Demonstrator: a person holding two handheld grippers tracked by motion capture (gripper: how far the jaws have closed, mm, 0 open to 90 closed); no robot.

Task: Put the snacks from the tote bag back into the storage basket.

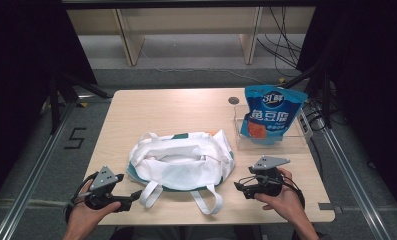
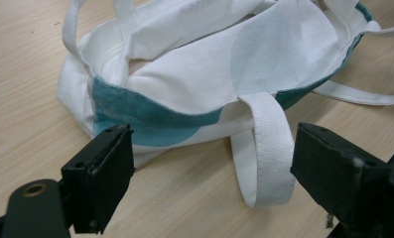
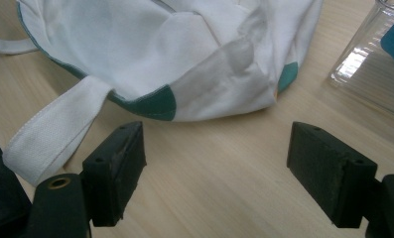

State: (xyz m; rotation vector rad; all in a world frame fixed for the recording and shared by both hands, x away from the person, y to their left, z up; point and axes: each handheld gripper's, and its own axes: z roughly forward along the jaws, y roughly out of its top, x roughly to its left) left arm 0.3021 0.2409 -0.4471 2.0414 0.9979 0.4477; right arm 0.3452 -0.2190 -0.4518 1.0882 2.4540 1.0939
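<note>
The white tote bag (image 1: pixel 181 161) lies crumpled at the worktop (image 1: pixel 151 107) centre; its inside is hidden by folded cloth, contents not discernible. Beyond the bag to the right, a clear box (image 1: pixel 271 135) holds a blue snack packet (image 1: pixel 270 114) standing upright. The left gripper (image 1: pixel 128 199), near the bag's left handle (image 2: pixel 264 148), has its jaws spread, nothing pinched. The right gripper (image 1: pixel 241 189), just right of the bag, jaws spread wide and bare.

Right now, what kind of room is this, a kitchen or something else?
Probably a lab or recording room, not a kitchen. A plain wooden table stands between dark curtains, loose cables trail on the floor behind it, and the person's hands hold grippers near a cloth bag.
</note>
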